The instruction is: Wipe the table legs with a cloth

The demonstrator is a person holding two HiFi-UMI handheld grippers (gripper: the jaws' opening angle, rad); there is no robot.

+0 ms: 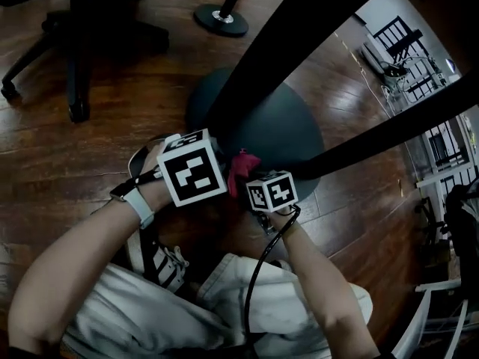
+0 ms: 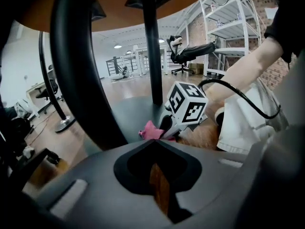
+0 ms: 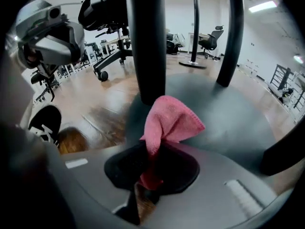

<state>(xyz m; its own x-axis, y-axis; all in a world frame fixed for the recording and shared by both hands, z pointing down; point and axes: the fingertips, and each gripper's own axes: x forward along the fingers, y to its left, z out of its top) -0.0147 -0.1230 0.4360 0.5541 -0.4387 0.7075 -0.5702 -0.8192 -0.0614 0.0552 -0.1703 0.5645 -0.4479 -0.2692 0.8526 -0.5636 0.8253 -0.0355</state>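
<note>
Under the worktop [image 2: 119,8], well in from its edges, the left gripper [image 2: 158,178] hung over the wooden floor [image 1: 90,155], its jaws drawn together to a thin slit with nothing between them. Just to its right, the pink cloth [image 3: 169,123] stood bunched up from the right gripper [image 3: 145,185], whose jaws were clamped on its lower end. The cloth's free end reached the foot of a black table leg [image 3: 145,37], where that leg met the round dark base [image 1: 292,137]

Left gripper [image 2: 159,175] jaws together; right gripper [image 3: 150,175] jaws pinching cloth [image 3: 169,120]
</note>
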